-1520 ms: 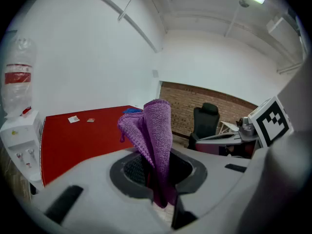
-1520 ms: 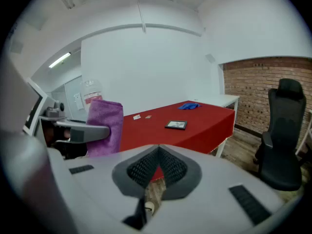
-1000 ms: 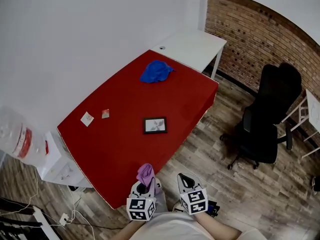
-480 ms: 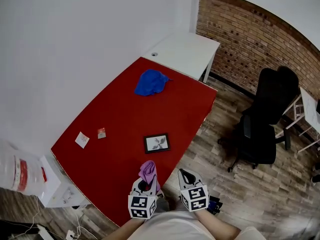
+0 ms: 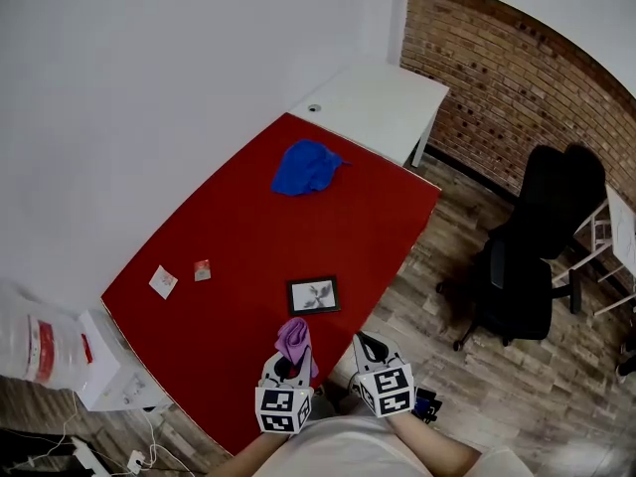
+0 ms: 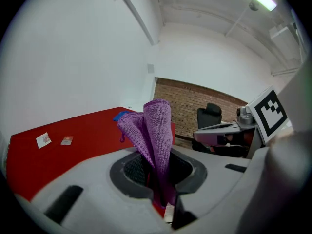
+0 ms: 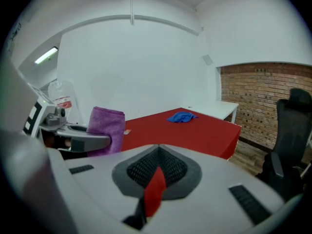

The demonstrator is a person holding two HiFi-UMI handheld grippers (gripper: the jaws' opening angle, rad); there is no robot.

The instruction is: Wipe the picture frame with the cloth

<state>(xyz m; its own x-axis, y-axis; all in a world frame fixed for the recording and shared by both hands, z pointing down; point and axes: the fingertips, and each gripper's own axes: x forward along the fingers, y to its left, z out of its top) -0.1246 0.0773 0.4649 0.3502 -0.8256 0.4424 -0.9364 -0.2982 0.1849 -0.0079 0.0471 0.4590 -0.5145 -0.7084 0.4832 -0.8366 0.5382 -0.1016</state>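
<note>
A small black picture frame (image 5: 314, 294) lies flat on the red table (image 5: 248, 237), near its front right edge. My left gripper (image 5: 290, 359) hangs at the table's near end, shut on a folded purple cloth (image 5: 293, 339) that stands up between its jaws; the purple cloth (image 6: 153, 135) fills the middle of the left gripper view. My right gripper (image 5: 369, 350) sits just off the table's near corner, jaws pressed together with nothing in them. In the right gripper view the purple cloth (image 7: 104, 129) shows at left. Both grippers are short of the frame.
A crumpled blue cloth (image 5: 306, 166) lies at the table's far end. Two small cards (image 5: 163, 281) (image 5: 202, 269) rest near the left edge. A white desk (image 5: 378, 102) adjoins the far end, a black office chair (image 5: 532, 256) stands to the right, and a water bottle (image 5: 40, 346) at left.
The head view has shifted slightly, so the table and frame sit a little differently in the picture. Both grippers stay in the same place, the left still holding the cloth.
</note>
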